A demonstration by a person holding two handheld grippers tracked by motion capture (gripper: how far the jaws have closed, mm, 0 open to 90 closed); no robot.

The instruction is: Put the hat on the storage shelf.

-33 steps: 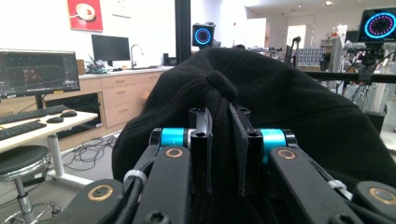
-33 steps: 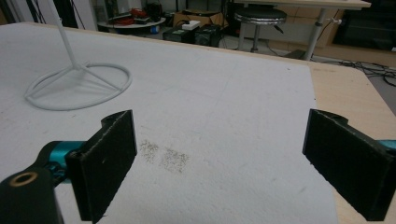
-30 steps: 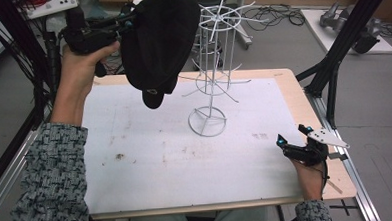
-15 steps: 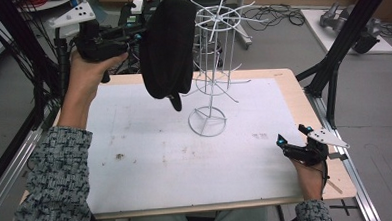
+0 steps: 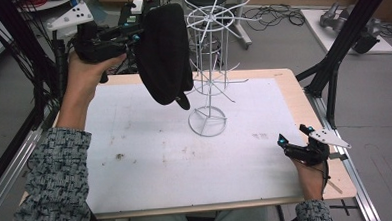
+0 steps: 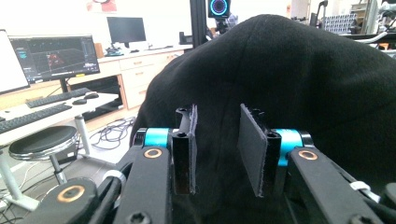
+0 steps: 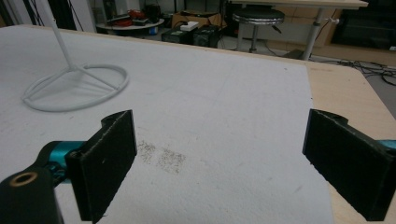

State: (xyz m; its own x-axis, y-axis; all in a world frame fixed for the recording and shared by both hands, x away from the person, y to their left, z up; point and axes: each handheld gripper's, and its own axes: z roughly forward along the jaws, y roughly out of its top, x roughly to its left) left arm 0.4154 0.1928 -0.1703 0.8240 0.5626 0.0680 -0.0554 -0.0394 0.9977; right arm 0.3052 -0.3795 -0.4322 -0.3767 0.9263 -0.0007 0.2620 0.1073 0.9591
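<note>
Black hat (image 5: pixel 164 52) hangs on upper arm of white wire rack (image 5: pixel 208 65), above worktop (image 5: pixel 136 158) rear; left claw (image 5: pixel 133 35) just beside hat, jaws lately opening, now apart w/ fabric behind the gap, pads not pressing; right claw (image 5: pixel 293 139) rests at worktop's right edge, jaws wide apart, nothing between.
</note>
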